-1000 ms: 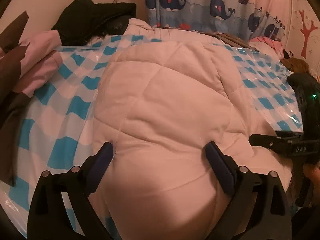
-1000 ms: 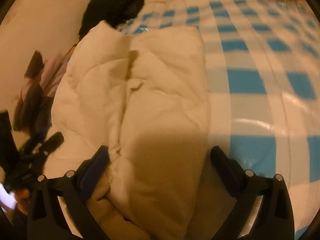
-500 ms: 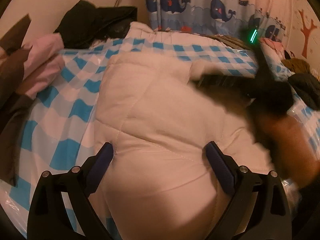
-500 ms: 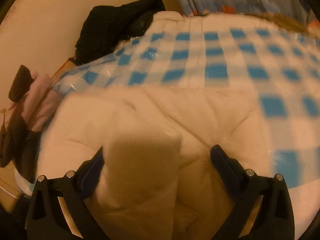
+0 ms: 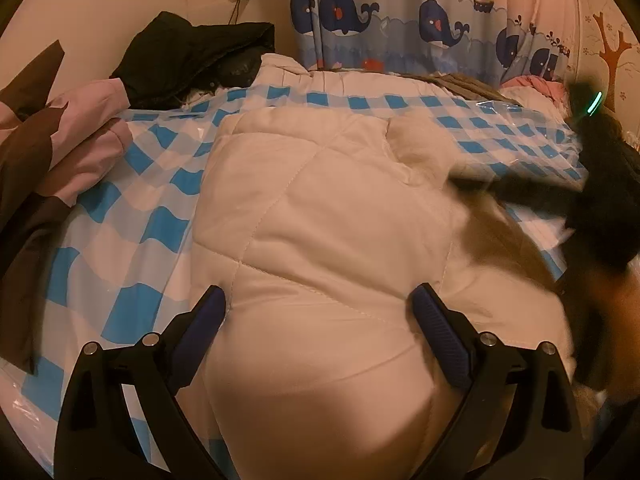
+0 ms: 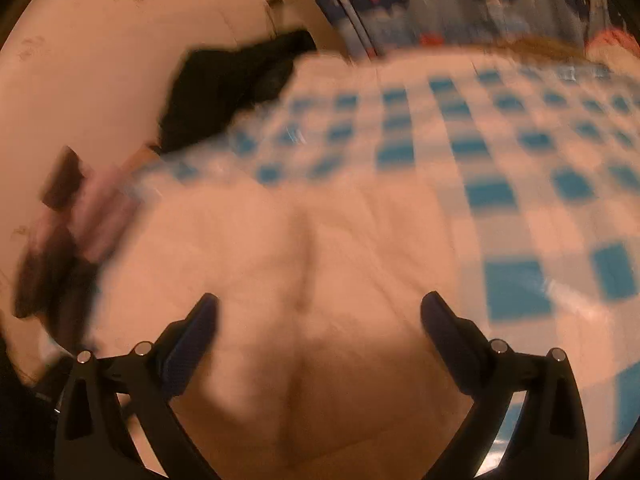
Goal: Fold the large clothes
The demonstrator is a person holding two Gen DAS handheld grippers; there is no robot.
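A bulky, cream-white quilted padded coat (image 5: pixel 320 216) was seen bunched on the blue-and-white checked plastic-covered bed (image 5: pixel 132 236), directly ahead of and beneath the left gripper (image 5: pixel 318 312), whose jaws were spread wide with nothing held. The right gripper (image 6: pixel 320 316), likewise spread wide and empty over the coat's right side, was blurred by motion. It was judged that the puffy folds could spring open or slide on the slick cover if too little fabric were pinched.

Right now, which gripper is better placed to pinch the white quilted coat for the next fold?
Left, probably. The left gripper is steady and open over the coat, padding bulging between its fingers. The right gripper, also open, is blurred mid-swing.
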